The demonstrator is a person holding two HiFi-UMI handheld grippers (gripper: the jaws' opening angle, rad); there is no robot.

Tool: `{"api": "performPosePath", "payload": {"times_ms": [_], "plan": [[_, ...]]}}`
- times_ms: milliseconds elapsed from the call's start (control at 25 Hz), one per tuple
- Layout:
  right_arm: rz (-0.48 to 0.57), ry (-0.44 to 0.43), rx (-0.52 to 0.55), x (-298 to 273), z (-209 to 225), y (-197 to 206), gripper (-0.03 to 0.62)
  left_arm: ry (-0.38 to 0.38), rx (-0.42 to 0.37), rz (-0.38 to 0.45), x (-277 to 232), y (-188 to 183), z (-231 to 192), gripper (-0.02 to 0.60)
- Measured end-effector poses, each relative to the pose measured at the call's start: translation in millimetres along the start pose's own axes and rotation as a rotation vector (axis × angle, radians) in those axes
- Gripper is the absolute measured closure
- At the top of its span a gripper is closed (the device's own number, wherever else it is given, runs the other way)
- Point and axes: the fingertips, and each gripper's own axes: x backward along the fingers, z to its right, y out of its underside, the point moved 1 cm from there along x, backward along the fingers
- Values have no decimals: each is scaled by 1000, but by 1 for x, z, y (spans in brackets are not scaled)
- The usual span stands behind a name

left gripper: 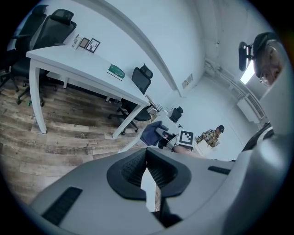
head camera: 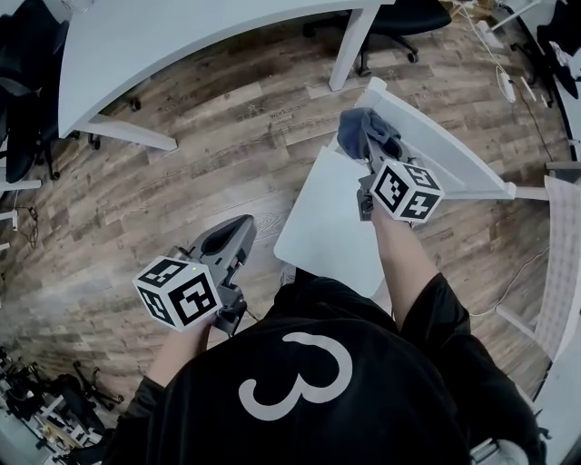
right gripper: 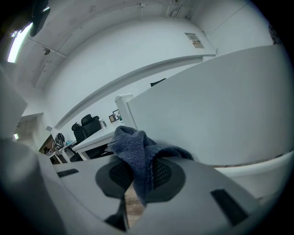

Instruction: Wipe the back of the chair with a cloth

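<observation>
Right tongs [right gripper: 138, 173] clamp the cloth [right gripper: 134, 146] — beside the chair back [right gripper: 220, 114].

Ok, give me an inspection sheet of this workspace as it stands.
Surface: white chair back, upright and bare; no dirt seen.
Job's things: blue cloth at the back's top end; contact unclear.
Clutter: book and frames on the table.
Grippers: right gripper shut on the cloth; left gripper shut, empty, held low, away from the back.
Cables: white cable on the floor beyond the back.
Surroundings: office chairs by the table; a person far off.
</observation>
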Motion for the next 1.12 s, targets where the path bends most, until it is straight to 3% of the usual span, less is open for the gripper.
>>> {"api": "performPosePath", "payload": {"times_ms": [720,1120], "plan": [[42,2,-82,5,8,0,548,25,-33,-39,-11,-1,7,568],[67,77,-109,36,38,4,547,62,-70,-78,-22,9,22,568]]}}
